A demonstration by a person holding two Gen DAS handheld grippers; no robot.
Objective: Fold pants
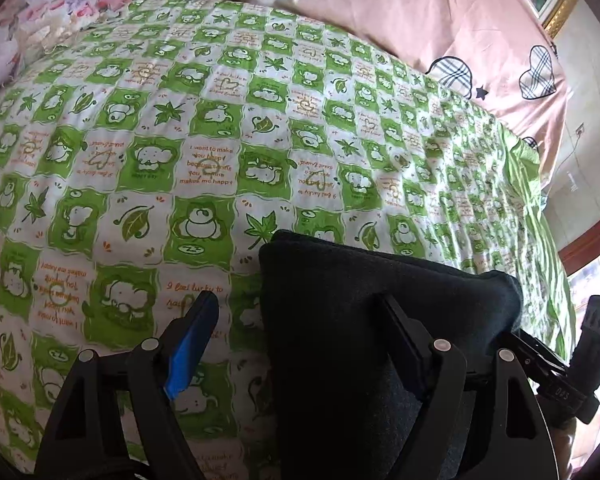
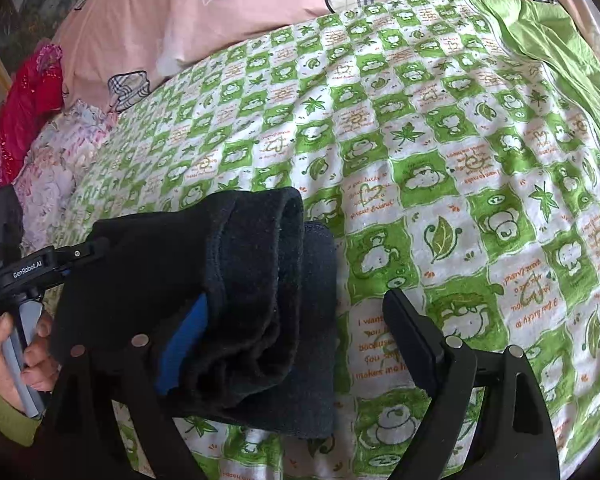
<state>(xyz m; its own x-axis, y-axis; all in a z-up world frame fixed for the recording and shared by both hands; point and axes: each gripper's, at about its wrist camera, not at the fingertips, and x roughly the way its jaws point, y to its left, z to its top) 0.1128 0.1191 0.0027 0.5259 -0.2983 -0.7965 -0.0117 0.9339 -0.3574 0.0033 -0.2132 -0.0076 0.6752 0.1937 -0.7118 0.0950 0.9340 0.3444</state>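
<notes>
The pants (image 1: 352, 320) are dark, folded into a thick bundle, and lie on the green checked bedspread (image 1: 204, 168). In the left wrist view my left gripper (image 1: 296, 316) is open; the bundle's left edge lies between its fingers and its right finger rests on top of the cloth. In the right wrist view the pants (image 2: 228, 300) are a folded stack at the lower left. My right gripper (image 2: 296, 320) is open; its left finger (image 2: 184, 336) lies against the bundle's left fold, partly hidden by cloth. The left gripper's body (image 2: 40, 268) shows beyond.
A pink quilt (image 1: 420, 12) with plaid hearts lies along the far side of the bed. Floral fabric (image 2: 56, 168) and red cloth (image 2: 28, 96) pile up at the bed's left end. The bed edge and wooden frame (image 1: 588, 240) are at the right.
</notes>
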